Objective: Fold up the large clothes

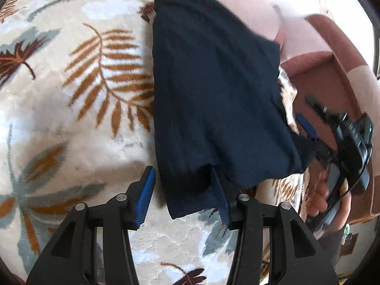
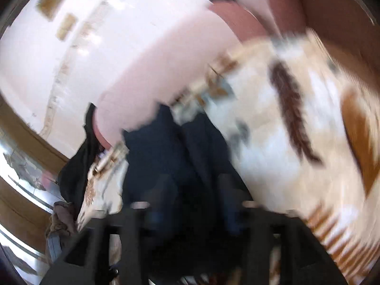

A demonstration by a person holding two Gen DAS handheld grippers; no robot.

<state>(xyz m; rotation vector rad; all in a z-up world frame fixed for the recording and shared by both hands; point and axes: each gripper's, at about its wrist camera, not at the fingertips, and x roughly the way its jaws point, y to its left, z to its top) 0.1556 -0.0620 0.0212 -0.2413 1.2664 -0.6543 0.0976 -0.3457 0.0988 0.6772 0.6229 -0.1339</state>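
1. The left tool (image 1: 182, 185) is standing with its jaws parted. Its left blue pad (image 1: 145, 198) is lying clear of the cloth on the leaf-patterned blanket (image 1: 71, 109); its right pad is tucked under the near hem of the dark navy garment (image 1: 213, 90). The pads are not pressing together, so this reads as a released tool with cloth between the jaws, likely placed to take or let go of that corner.

2. The garment is lying as a long folded panel on the blanket, running away from the left tool toward the pink backrest (image 1: 256, 7) of what appears to be a sofa.

3. The right tool (image 1: 315, 128) is showing at the garment's far right corner, gripped by a person's hand (image 1: 323, 197). Whether it is holding cloth cannot be told from this view.

4. The right wrist view is heavily smeared. The right tool (image 2: 187, 213) is appearing only as dark shapes with the garment (image 2: 166, 156) lying between and ahead of them; its state cannot be told.

5. Only the left view is showing the fold's outline and both tools; only the right view is showing a second dark cloth (image 2: 78, 166) hanging off the blanket's edge.
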